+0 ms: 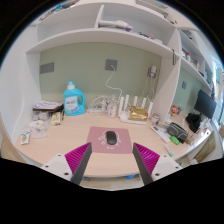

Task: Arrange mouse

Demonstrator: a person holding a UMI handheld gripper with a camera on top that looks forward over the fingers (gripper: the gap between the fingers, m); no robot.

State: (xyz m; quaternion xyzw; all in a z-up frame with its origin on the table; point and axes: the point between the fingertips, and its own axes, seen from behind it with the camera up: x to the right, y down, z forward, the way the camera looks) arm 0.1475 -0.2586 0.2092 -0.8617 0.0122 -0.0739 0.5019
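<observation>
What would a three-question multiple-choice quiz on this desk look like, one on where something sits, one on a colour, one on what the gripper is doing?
1. Where is the mouse?
A. on the pink mat, beyond the fingers
B. on the upper shelf
C. clamped between the fingers

2. What colour is the big bottle by the wall?
A. red
B. blue
C. black

3. What is the gripper doing?
A. shut on the mouse
B. shut on the bottle
C. open, holding nothing

Answers: 1 A, the mouse lies on the mat ahead of the fingertips. 2 B, its body is blue. 3 C, the fingers stand wide apart with bare desk between.
</observation>
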